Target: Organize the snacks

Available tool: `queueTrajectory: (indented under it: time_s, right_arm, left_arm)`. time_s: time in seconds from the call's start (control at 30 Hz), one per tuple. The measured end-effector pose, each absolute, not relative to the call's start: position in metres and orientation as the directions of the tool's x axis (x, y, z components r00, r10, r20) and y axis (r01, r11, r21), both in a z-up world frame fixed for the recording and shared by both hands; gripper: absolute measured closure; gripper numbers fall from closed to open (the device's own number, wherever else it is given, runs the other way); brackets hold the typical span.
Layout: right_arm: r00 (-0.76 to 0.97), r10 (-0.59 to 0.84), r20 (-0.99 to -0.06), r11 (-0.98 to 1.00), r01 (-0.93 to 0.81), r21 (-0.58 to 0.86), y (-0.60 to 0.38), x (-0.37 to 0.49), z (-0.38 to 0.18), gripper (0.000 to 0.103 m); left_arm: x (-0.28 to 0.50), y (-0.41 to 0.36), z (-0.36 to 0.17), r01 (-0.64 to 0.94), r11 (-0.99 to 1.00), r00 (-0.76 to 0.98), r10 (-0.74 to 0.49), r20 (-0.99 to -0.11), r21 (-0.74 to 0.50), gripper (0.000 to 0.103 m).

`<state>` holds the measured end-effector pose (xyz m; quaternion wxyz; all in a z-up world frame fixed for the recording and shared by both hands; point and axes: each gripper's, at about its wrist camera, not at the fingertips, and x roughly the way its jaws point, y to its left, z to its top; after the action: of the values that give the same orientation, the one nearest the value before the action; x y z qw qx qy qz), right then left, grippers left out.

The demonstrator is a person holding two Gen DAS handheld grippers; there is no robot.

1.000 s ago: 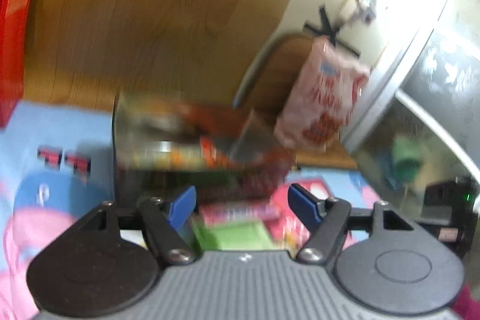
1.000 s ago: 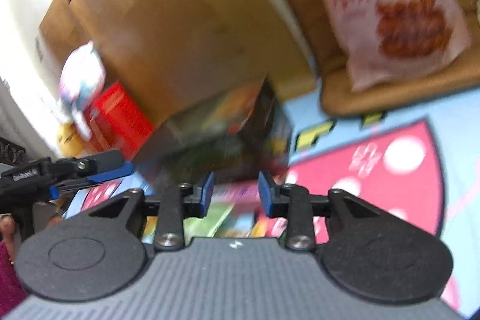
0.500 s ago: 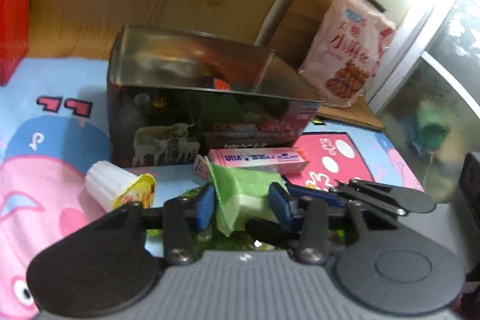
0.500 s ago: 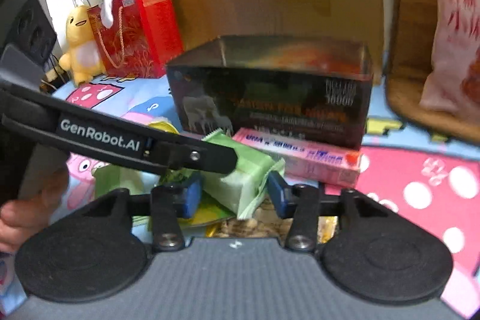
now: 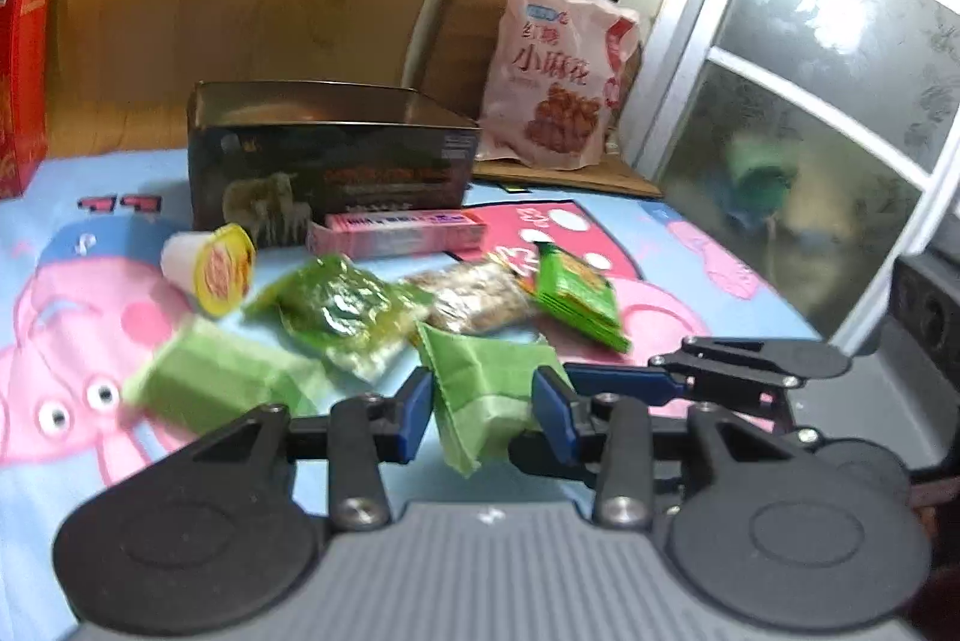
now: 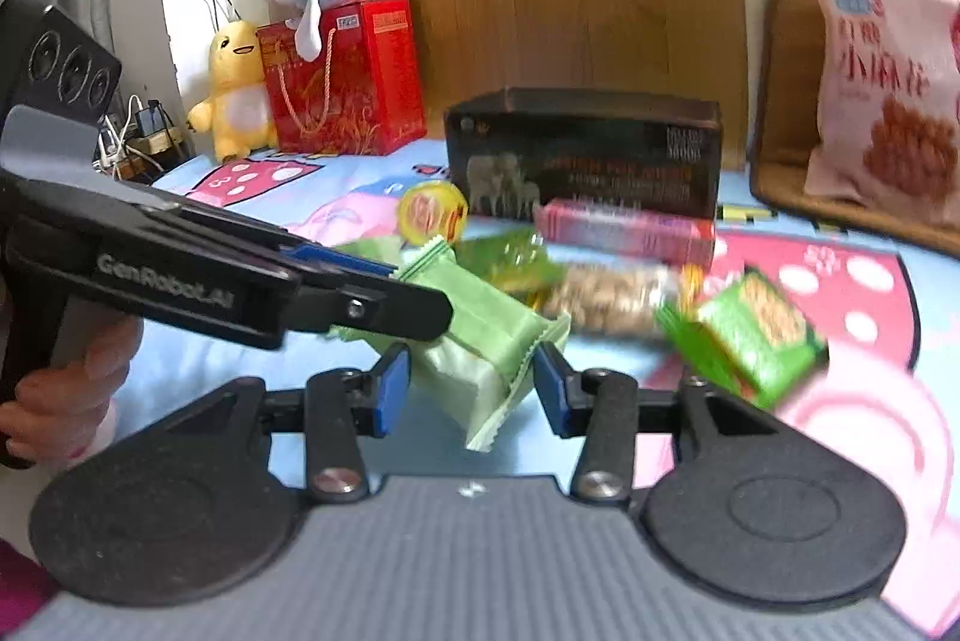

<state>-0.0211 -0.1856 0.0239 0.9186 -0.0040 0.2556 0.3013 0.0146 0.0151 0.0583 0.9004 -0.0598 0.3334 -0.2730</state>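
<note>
Green packet (image 5: 486, 401): it sits toward the near side of the mat (image 5: 90, 233), well in front of the tin (image 5: 324, 161), and both tools crowd it.
Left gripper (image 5: 482, 395): its pads meet both sides of the packet, so we judge it to be pinching the packet.
Right gripper (image 6: 471, 383): it is spread wide astride the same packet, and we see a gap at its left pad.
Risk of a tug: with two tools on one soft wrapper, we could tear the crimped end or crush the cake inside if both pull.
Risk of a slip: the film looks glossy and the pinch sits near one end, so the packet may swing or drop on the way to the tin.
Risk of a clash: the fingers lie nearly touching, and a quick lift could knock them together.
Risk of scatter: the jelly cup (image 5: 222, 269) lies on its side and could roll if nudged.
Look of the packet: pale green and pillow-shaped with zigzag ends, a little rumpled, unopened as far as we can tell.
Tin: it is dark and open-topped near the mat's far edge; we cannot see inside it.
</note>
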Motion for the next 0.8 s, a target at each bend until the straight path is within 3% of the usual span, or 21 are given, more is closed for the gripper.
queueTrajectory:
  time_s: [0.1, 0.2, 0.4, 0.47, 0.53, 0.6, 0.8]
  right_arm:
    - [0.702, 0.538, -0.467, 0.827, -0.547, 0.132, -0.19, -0.034, 0.022, 0.05]
    - [0.703, 0.521, -0.484, 0.839, -0.526, 0.139, -0.197, -0.04, 0.016, 0.041]
    - [0.695, 0.508, -0.509, 0.846, -0.514, 0.143, -0.209, -0.052, 0.004, 0.041]
    - [0.683, 0.516, -0.517, 0.842, -0.516, 0.158, -0.211, -0.053, 0.0, 0.051]
    - [0.684, 0.514, -0.518, 0.841, -0.521, 0.147, -0.208, -0.052, -0.001, 0.076]
    - [0.662, 0.542, -0.518, 0.824, -0.538, 0.175, -0.204, -0.05, -0.001, 0.088]
    - [0.675, 0.599, -0.43, 0.797, -0.555, 0.239, -0.203, -0.05, 0.011, 0.089]
  left_arm:
    - [0.004, 0.02, 0.06, 0.464, 0.839, 0.639, -0.54, -0.548, -0.286, 0.067]
    - [0.004, 0.025, 0.061, 0.442, 0.848, 0.645, -0.527, -0.554, -0.291, 0.067]
    - [0.008, 0.039, 0.054, 0.402, 0.837, 0.592, -0.547, -0.592, -0.37, 0.067]
    - [0.011, 0.038, 0.044, 0.398, 0.813, 0.537, -0.582, -0.61, -0.425, 0.067]
    - [0.017, 0.032, 0.032, 0.379, 0.804, 0.491, -0.594, -0.637, -0.458, 0.067]
    - [0.018, 0.026, 0.024, 0.382, 0.794, 0.48, -0.608, -0.632, -0.473, 0.067]
    - [0.019, 0.029, 0.024, 0.366, 0.79, 0.477, -0.613, -0.63, -0.492, 0.067]
